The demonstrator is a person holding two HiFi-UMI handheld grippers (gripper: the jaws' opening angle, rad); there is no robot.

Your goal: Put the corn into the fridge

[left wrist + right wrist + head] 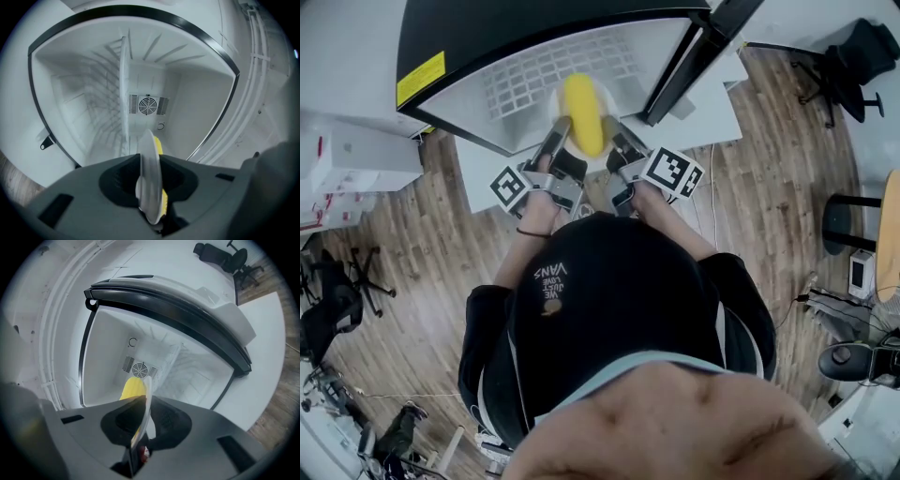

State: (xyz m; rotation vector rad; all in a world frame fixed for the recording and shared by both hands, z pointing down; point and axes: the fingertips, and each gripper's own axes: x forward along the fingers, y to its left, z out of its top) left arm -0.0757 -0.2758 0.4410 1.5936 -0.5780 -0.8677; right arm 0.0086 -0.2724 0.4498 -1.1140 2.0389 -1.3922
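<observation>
The left gripper [556,136] and right gripper [616,136] each clamp a rim of the round white plate [149,173]. It carries the yellow corn cob [583,112] between them, before the open black-framed fridge [487,37]. Next, I reckon, slide it level inside.

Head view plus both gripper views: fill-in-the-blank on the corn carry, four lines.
The yellow corn cob lies on a round white ____.
The left claw and the right claw each clamp the plate by its ____.
The black-framed white fridge ahead stands ____.
On its back wall sits a round ____.
Missing: plate; rim; open; fan.
</observation>
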